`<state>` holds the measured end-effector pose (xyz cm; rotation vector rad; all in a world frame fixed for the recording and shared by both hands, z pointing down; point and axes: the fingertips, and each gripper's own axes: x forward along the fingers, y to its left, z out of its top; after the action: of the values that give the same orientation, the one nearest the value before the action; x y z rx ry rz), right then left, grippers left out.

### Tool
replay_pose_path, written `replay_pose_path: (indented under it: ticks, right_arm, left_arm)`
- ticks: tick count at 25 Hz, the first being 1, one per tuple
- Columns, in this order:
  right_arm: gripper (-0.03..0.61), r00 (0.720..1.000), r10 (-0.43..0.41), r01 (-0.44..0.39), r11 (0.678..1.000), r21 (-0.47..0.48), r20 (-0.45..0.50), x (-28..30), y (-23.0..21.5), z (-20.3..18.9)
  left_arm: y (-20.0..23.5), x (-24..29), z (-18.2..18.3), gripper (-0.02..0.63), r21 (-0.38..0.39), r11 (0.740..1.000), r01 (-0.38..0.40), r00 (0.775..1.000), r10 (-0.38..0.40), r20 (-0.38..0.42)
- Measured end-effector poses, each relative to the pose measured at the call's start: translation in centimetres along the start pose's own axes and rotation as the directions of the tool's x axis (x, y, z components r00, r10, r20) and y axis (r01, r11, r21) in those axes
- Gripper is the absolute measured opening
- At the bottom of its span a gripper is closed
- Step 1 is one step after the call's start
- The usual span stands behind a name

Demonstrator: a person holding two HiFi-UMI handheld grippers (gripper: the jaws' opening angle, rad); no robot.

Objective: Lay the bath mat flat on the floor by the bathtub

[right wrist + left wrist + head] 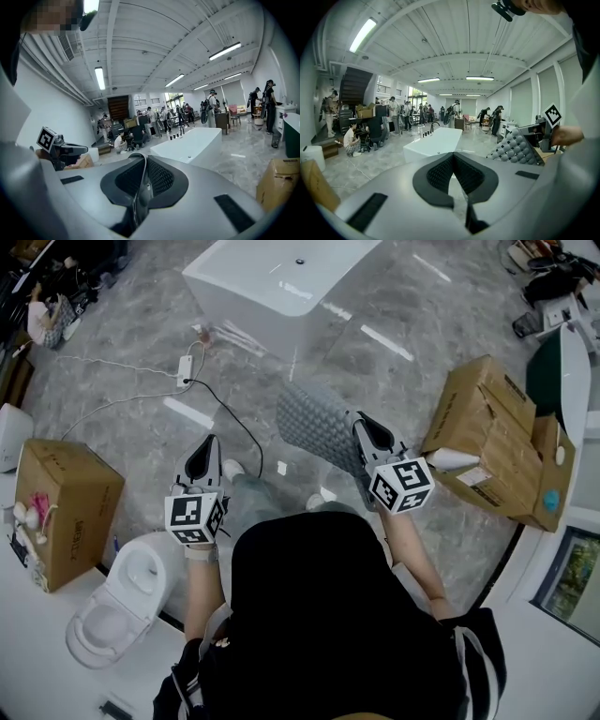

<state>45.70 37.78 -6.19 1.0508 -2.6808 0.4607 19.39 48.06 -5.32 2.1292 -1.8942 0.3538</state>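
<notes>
The right tongs (364, 427) pinch one edge of the grey knobbed bath mat (314, 420), held up over the marble floor (403, 381) near the white bathtub (272, 282); the left tongs (206, 448), jaws together and empty, hang apart from the mat. The left cardboard box (70, 507) stands beside a toilet (122, 601); the right cardboard box (487, 437) lies opposite; a cable (225, 409) trails between.

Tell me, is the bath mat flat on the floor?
No. The mat hangs from the right tool, above the floor.
</notes>
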Motion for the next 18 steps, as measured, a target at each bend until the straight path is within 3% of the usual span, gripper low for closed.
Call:
replay_pose_path:
  ticks: [12,18]
  right_arm:
    - [0.037,0.987,-0.161,0.162,0.987,0.025,-0.016,17.2,5.2,4.0]
    - [0.037,0.980,-0.198,0.198,0.980,0.021,-0.013,24.6,7.0,6.0]
  left_arm:
    - [19.2,7.4,2.4,0.017,0.027,0.989,0.148,0.989,-0.148,-0.002]
    - [25.5,10.6,1.8,0.017,0.040,0.980,0.194,0.981,-0.193,-0.020]
